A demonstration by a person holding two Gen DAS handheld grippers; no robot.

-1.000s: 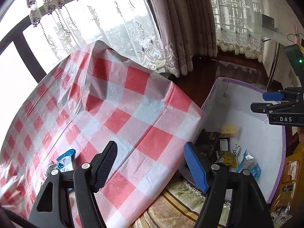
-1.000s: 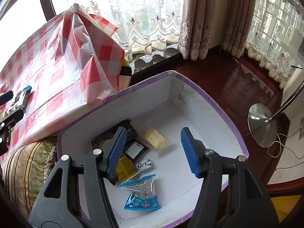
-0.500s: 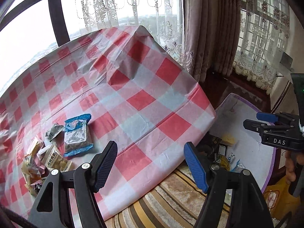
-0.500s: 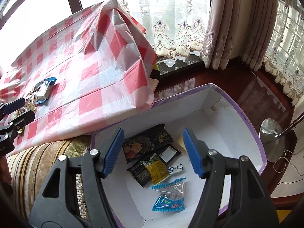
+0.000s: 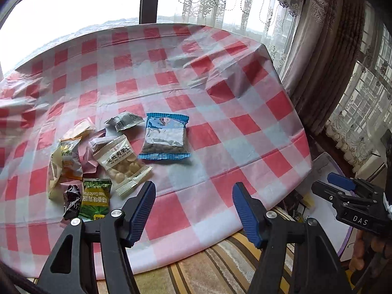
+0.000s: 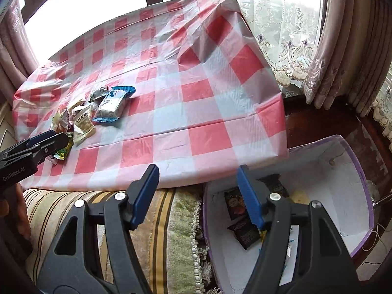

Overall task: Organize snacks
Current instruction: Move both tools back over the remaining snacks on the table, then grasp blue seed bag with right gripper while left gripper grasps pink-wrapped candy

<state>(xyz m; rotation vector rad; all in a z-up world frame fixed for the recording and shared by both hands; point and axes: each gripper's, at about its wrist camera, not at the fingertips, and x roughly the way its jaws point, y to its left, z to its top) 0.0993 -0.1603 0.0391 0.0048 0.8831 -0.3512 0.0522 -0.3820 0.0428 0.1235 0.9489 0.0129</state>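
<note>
Left wrist view: the left gripper [image 5: 193,208], jaws spread with nothing between them and just narrowed a little, hangs at the lower centre of the frame over the near edge of the red-and-white checked plastic tablecloth [image 5: 220,78]. At centre left lies a loose cluster of small snack packets [image 5: 93,161]: a blue-edged foil packet with a clear window [image 5: 165,137], a clear packet of pale round nuts [image 5: 121,164], a green garlic-pea packet [image 5: 95,198], a dark wrapped sweet [image 5: 72,201], and orange, pink and silver wrappers partly overlapping. Their bunching near this gripper suggests they are the items awaiting collection.

Right wrist view: the right gripper [image 6: 198,196], jaws likewise apart and empty after just opening a little, sits at lower centre, straddling the table edge and the white cardboard box with a purple rim [image 6: 355,166] at lower right. The box stands below the table and holds dark snack packets [image 6: 242,223] and a yellow piece [image 6: 300,197], so it probably serves as the receiving container.

A striped, fringed cushion [image 6: 166,220] fills the gap beneath the cloth's overhang. Behind the table, at the top of both frames, are bright windows, white lace curtains [image 6: 281,56] and heavier mauve drapes [image 5: 325,56]; dark polished flooring shows at right.
</note>
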